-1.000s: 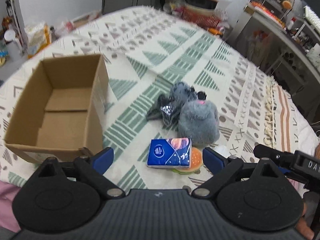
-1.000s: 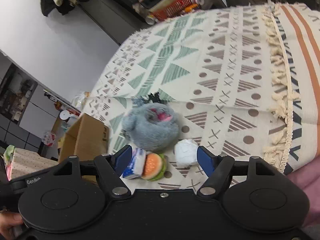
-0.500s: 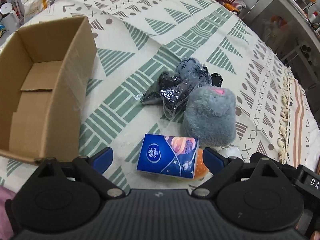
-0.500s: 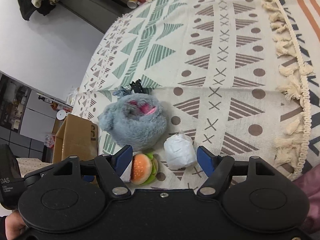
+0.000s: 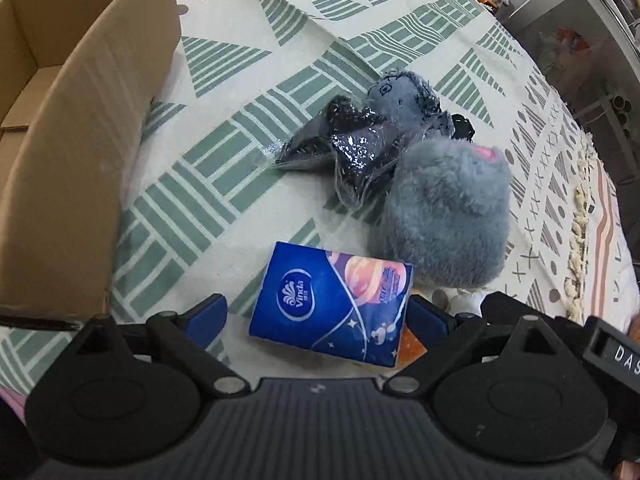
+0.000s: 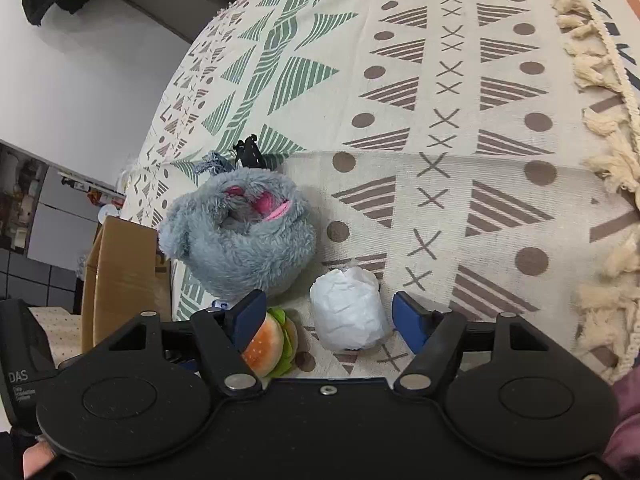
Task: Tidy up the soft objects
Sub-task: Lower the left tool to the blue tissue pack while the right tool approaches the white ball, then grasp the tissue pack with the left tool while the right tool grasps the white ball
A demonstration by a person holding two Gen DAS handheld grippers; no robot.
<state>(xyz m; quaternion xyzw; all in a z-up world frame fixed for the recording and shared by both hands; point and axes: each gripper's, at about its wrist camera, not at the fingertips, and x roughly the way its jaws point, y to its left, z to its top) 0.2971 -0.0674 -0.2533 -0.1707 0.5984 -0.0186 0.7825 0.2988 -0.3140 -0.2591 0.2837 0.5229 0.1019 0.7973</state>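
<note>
A blue Vinda tissue pack (image 5: 334, 306) lies on the patterned cloth between the fingers of my open left gripper (image 5: 318, 318). Beyond it sit a grey plush toy (image 5: 448, 216) and bagged dark socks (image 5: 368, 140). In the right wrist view my open right gripper (image 6: 330, 316) straddles a white tissue roll (image 6: 350, 310). A plush burger (image 6: 272, 344) lies beside its left finger, and the grey plush (image 6: 240, 232) is just beyond.
An open cardboard box (image 5: 80, 148) stands at the left, also seen at the left of the right wrist view (image 6: 120, 276). The cloth's tasselled fringe (image 6: 600, 120) runs along the right. Shelves and clutter stand past the table's far edge.
Both grippers have moved down and forward toward the objects. The left one now brackets the tissue pack, and the right one brackets the white roll. Both stay open.
</note>
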